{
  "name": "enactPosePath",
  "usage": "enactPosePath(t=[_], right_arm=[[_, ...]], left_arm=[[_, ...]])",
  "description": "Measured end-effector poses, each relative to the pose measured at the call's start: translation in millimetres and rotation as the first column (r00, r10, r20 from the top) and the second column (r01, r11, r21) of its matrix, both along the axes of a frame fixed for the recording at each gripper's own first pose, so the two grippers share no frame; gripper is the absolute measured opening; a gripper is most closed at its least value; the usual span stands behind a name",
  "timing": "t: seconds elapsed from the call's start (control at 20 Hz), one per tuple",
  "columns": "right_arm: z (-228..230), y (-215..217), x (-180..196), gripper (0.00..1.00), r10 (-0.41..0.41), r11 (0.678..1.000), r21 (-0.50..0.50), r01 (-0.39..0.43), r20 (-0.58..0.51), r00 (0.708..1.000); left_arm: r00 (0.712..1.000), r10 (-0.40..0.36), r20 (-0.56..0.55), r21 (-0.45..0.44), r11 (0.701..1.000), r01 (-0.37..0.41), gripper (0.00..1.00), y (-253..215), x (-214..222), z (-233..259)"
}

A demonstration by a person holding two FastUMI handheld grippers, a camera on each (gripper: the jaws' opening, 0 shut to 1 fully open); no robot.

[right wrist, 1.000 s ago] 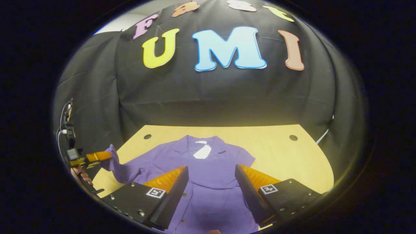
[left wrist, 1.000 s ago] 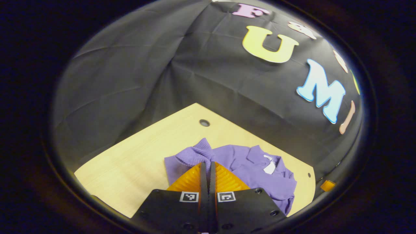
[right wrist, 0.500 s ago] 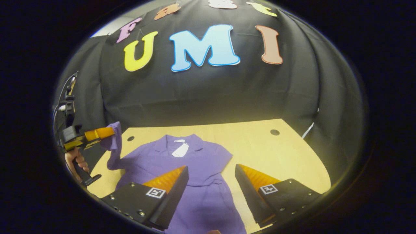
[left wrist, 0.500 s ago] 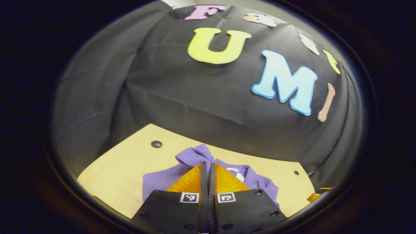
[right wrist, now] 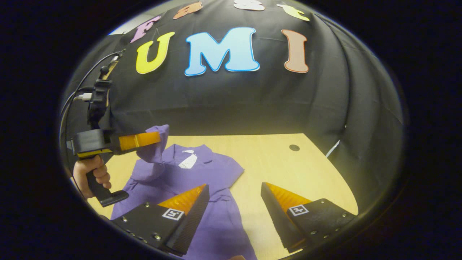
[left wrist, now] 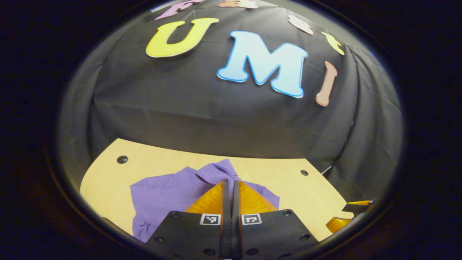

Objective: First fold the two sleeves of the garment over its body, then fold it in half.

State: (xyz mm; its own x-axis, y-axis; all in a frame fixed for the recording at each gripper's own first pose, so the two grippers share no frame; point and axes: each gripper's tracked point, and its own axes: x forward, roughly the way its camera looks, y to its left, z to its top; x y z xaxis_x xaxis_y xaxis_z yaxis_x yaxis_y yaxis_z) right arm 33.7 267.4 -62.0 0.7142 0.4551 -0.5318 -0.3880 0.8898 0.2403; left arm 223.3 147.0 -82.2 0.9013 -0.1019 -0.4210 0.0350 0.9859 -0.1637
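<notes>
A purple short-sleeved garment (right wrist: 202,173) lies face up on the light wooden table (right wrist: 285,166), collar and white tag toward the wall. My left gripper (left wrist: 231,186) is shut on the ribbed cuff of its sleeve (left wrist: 216,170). In the right gripper view that left gripper (right wrist: 158,137), held by a hand (right wrist: 88,175), lifts the sleeve (right wrist: 155,148) above the garment's shoulder, over the body. My right gripper (right wrist: 234,189) stands open above the garment's lower right edge, nothing between its fingers. Part of the right gripper (left wrist: 346,215) shows at the lower right of the left gripper view.
Black cloth walls close the table at the back and sides. Small round holes (right wrist: 294,147) sit in the tabletop near its far corners. A cable (right wrist: 83,95) trails from the left gripper. Bare wood lies to the right of the garment.
My left gripper has carried the sleeve up and inward, from beside the table's left edge to over the garment's shoulder. The right gripper has shifted right and stays open.
</notes>
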Motion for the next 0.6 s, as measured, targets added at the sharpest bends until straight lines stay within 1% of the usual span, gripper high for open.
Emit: enactPosePath(t=[0.15, 0.25, 0.5, 0.55, 0.6], right_arm=[[-5.8, -8.9, 0.5, 0.9, -0.004, 1.0, 0.002, 0.004, -0.011, 1.0], [-12.1, -17.6, 3.4, 0.89, -0.012, 1.0, 0.001, 0.012, -0.018, 1.0], [-20.6, -29.8, 3.7, 0.89, -0.015, 1.0, -0.008, 0.015, -0.013, 1.0], [-22.3, -32.0, 2.8, 0.89, -0.013, 1.0, -0.013, 0.013, -0.012, 1.0], [-24.7, -32.9, 1.3, 0.9, -0.01, 1.0, -0.015, 0.01, -0.013, 1.0]], left_arm=[[0.997, -0.056, -0.043, 0.045, 0.997, 0.058, 0.06, -26.9, 2.9, -23.3], [0.992, -0.091, -0.086, 0.094, 0.991, 0.099, 0.07, -42.7, 3.3, -50.0], [0.986, -0.104, -0.129, 0.15, 0.981, 0.123, 0.07, -50.5, -1.4, -80.8], [0.986, -0.107, -0.128, 0.15, 0.981, 0.126, 0.1, -51.9, -3.4, -83.7], [0.985, -0.114, -0.131, 0.147, 0.98, 0.133, 0.1, -53.4, -6.4, -84.8]])
